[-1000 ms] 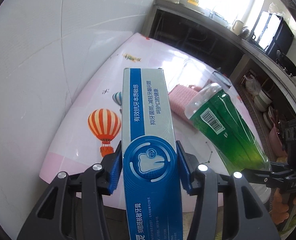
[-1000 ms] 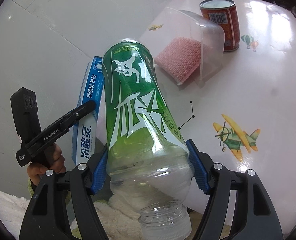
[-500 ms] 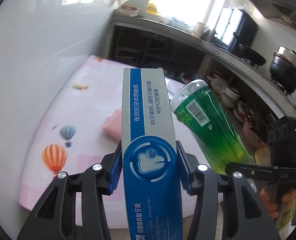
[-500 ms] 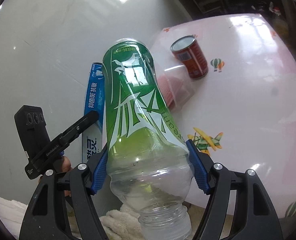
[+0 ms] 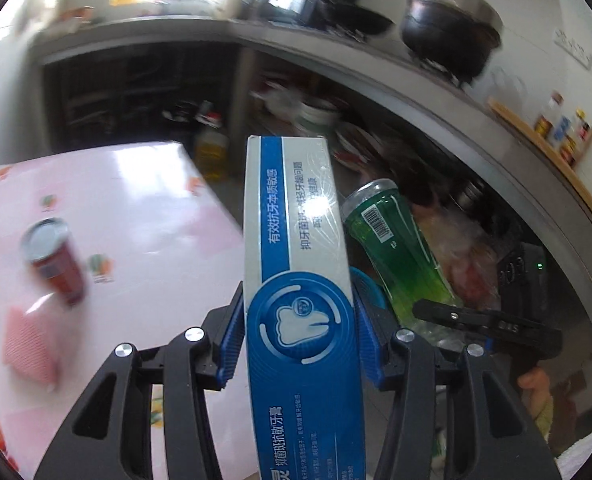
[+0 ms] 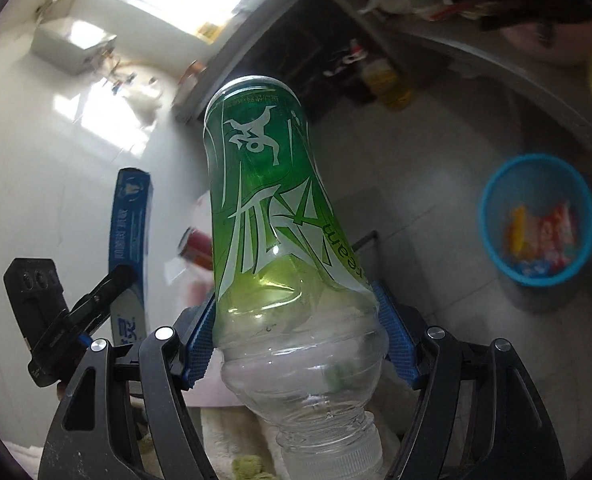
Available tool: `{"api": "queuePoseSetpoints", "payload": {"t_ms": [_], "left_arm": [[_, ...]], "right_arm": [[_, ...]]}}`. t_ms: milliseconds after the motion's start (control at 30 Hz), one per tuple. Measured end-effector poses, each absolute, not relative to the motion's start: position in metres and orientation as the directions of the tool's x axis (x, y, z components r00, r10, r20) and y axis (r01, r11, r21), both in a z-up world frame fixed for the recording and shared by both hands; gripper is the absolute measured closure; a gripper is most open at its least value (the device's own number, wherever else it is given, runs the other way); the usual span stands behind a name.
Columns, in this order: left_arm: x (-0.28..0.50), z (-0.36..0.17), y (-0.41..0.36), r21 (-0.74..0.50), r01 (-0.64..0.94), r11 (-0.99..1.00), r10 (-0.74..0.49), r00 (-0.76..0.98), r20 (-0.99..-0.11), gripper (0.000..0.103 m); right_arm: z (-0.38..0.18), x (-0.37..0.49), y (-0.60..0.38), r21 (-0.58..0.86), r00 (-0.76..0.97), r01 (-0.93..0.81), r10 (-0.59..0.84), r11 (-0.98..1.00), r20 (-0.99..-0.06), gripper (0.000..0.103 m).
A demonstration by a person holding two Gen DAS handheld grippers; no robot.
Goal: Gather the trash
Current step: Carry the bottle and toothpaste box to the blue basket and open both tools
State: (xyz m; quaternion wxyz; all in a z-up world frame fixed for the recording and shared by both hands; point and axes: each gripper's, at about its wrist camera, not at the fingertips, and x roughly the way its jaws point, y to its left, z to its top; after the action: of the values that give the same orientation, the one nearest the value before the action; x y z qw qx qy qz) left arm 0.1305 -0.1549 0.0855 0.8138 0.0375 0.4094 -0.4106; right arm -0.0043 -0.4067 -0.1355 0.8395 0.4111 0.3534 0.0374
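Note:
My left gripper (image 5: 297,338) is shut on a blue and white toothpaste box (image 5: 296,240), held in the air past the table edge. My right gripper (image 6: 297,340) is shut on an empty green plastic bottle (image 6: 264,208), base pointing away. The bottle also shows in the left wrist view (image 5: 395,248), right of the box. The box shows in the right wrist view (image 6: 130,236), left of the bottle. A blue bin (image 6: 537,220) with wrappers inside stands on the floor at the right.
A pink table (image 5: 136,216) at the left carries a red can (image 5: 56,260) and a pink sponge (image 5: 28,344). A counter (image 5: 375,56) with a black pot (image 5: 451,36) and shelves of dishes runs behind. The floor is grey tile (image 6: 415,184).
Both grippers swung right, away from the table toward the kitchen floor, still holding the box and the bottle. The blue bin has come into the right wrist view.

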Motion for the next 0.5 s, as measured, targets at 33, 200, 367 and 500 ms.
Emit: {"api": "queuePoseSetpoints", "payload": {"t_ms": [33, 200, 367, 500], "left_arm": [[0.131, 0.082, -0.171, -0.283, 0.714, 0.641, -0.641, 0.294, -0.709, 0.055], [0.147, 0.038, -0.274, -0.353, 0.748, 0.562, -0.586, 0.06, -0.808, 0.055], [0.169, -0.015, -0.362, -0.375, 0.736, 0.564, -0.466, -0.09, -0.88, 0.055], [0.179, -0.066, -0.419, -0.369, 0.725, 0.582, -0.349, -0.187, -0.918, 0.055]], "right_arm": [[-0.147, -0.014, -0.425, 0.719, 0.752, 0.273, 0.324, 0.638, -0.574, 0.035], [-0.207, -0.042, -0.482, 0.734, 0.741, 0.432, 0.258, 0.524, -0.62, 0.035], [-0.271, -0.042, -0.505, 0.751, 0.711, 0.532, 0.276, 0.39, -0.647, 0.035], [-0.319, -0.031, -0.526, 0.751, 0.688, 0.59, 0.303, 0.296, -0.66, 0.035]]}}
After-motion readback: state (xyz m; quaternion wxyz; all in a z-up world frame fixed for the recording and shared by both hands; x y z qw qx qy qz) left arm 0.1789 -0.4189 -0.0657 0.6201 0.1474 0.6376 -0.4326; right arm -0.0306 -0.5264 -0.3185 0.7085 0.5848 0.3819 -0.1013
